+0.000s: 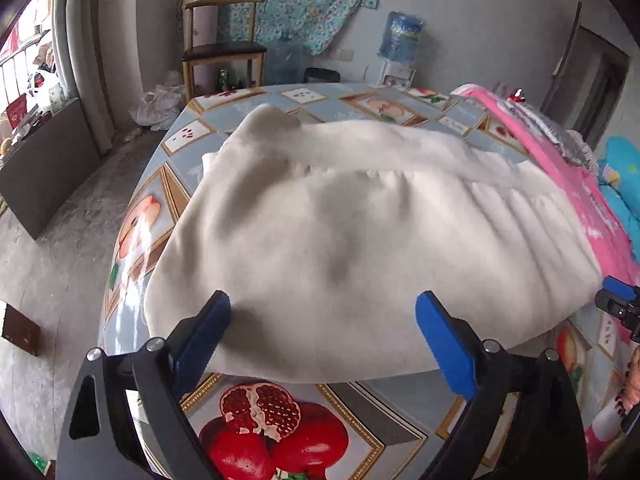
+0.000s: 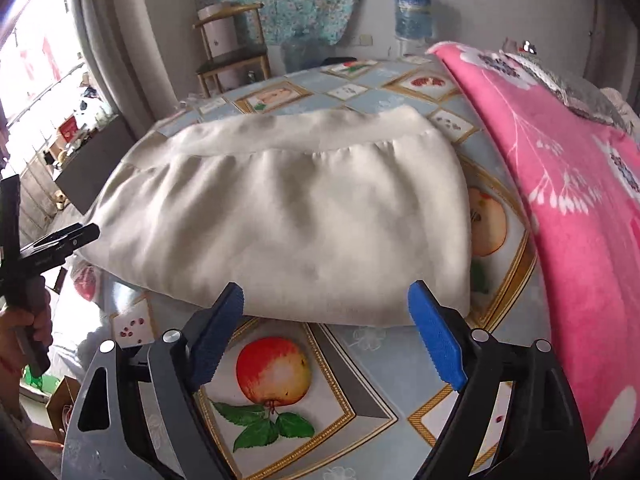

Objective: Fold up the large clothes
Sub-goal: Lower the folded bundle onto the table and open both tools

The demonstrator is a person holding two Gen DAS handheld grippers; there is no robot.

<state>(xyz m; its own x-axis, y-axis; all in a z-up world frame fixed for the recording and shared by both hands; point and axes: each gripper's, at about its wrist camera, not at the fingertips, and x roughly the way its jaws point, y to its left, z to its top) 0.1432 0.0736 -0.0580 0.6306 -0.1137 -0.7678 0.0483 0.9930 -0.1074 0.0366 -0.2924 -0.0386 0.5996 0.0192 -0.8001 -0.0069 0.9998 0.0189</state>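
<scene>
Worktop (image 1: 248, 396): large surface under a glossy fruit-print cloth of pomegranates, apples and peaches in gold-framed panels on pale blue.

Cream garment (image 1: 360, 232): large, soft, already folded into a broad rectangle, lying flat on the middle of the worktop; ribbed hem band across its far side, near fold edge toward both cameras. Held by nothing.

Pink floral blanket (image 2: 568, 184): heaped along the right side of the worktop, just beside the garment's right edge.

Wooden chair (image 1: 222, 48): stands on the floor beyond the far end of the worktop, dark seat.

Water dispenser bottle (image 1: 400, 34): blue, against the far wall.

Left gripper (image 1: 323, 304): blue-padded fingers (image 1: 444, 344) spread wide, empty, tips over the garment's near edge without pinching it.

Right gripper (image 2: 326, 292): fingers (image 2: 434, 340) likewise spread wide, empty, tips at the garment's near right corner, nothing clamped.

Person's hand (image 2: 34, 322): at the left margin of the right wrist view, gripping the left tool's handle.
</scene>
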